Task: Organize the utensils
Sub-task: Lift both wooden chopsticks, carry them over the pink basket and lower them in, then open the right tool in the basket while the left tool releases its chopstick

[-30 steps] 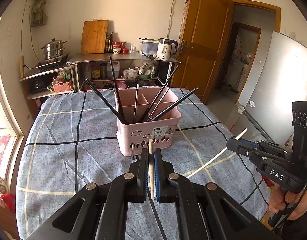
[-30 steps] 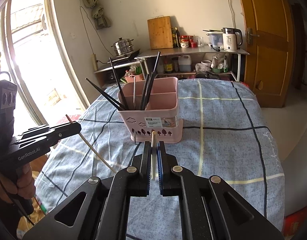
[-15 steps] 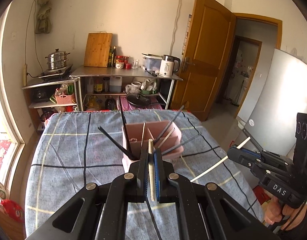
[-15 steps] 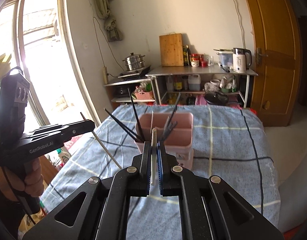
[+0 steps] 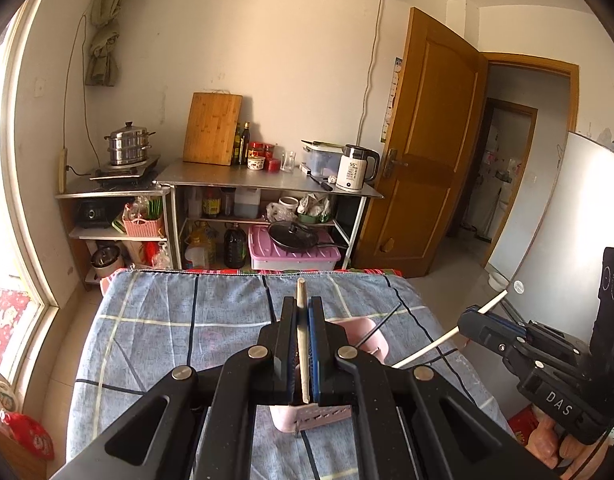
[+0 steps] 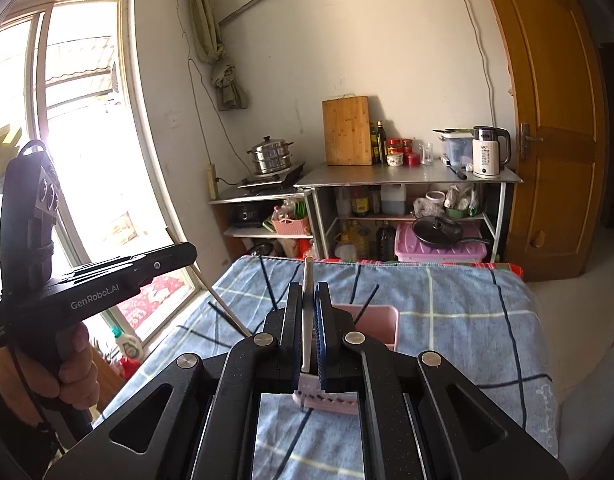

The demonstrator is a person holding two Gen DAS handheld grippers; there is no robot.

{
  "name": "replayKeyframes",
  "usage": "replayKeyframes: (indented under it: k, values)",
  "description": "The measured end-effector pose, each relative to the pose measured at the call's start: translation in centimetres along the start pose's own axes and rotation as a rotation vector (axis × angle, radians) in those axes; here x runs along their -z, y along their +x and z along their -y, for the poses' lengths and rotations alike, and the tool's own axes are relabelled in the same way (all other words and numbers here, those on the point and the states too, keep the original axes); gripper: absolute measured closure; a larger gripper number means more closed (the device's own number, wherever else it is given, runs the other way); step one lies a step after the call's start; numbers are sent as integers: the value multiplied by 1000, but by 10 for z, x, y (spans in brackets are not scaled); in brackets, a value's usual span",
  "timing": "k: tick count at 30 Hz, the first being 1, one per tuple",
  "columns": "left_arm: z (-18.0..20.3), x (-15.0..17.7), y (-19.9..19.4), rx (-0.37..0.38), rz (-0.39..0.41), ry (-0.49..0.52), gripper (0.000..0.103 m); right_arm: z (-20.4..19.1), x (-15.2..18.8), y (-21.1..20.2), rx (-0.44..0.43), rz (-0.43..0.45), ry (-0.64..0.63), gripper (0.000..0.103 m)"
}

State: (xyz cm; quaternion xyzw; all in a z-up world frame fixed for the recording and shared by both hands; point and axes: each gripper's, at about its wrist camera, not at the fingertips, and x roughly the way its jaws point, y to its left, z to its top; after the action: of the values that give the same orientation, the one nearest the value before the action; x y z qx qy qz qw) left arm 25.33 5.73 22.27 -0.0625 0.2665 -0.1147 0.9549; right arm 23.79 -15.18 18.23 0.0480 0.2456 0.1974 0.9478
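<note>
My left gripper [image 5: 301, 307] is shut on a pale chopstick [image 5: 301, 304] that sticks up between its fingers. My right gripper [image 6: 308, 294] is shut on a white chopstick [image 6: 307, 280] the same way. Both are held above the pink utensil basket [image 5: 365, 330], which the fingers mostly hide; it also shows in the right wrist view [image 6: 381, 318]. Several black chopsticks [image 6: 267, 284] stick out of the basket. The right gripper [image 5: 473, 320] with its white chopstick [image 5: 439, 340] shows at the right of the left wrist view. The left gripper [image 6: 183, 254] shows at the left of the right wrist view.
The basket stands on a table with a blue checked cloth [image 5: 187, 320]. Behind it are metal shelves [image 5: 267, 180] with a kettle [image 5: 353, 168], a cutting board [image 5: 213, 128], bottles and a steamer pot [image 5: 127, 148]. A wooden door [image 5: 427, 152] stands at the right, a window [image 6: 79, 152] at the left.
Both grippers have risen and tilted up with their chopsticks. The basket has dropped low in both views and is now largely hidden behind the fingers.
</note>
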Motion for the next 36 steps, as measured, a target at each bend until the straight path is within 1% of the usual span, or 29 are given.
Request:
replayKeyframes:
  k: [7, 12, 18, 31, 35, 36]
  values:
    - [-1, 0, 31, -27, -11, 28, 98, 11, 4, 23, 27, -24, 17, 97]
    - [-6, 8, 56, -28, -45, 21, 98, 17, 13, 44, 30, -65, 32, 97]
    - [-11, 22, 75, -42, -91, 28, 98, 18, 21, 62, 18, -111, 28, 97]
    - [-14, 40, 85, -55, -124, 28, 97, 18, 33, 73, 19, -169, 14, 97]
    - [-13, 39, 80, -74, -122, 33, 93, 17, 32, 70, 13, -173, 10, 96]
    - [-12, 39, 76, -72, -115, 31, 93, 17, 32, 68, 15, -168, 9, 94]
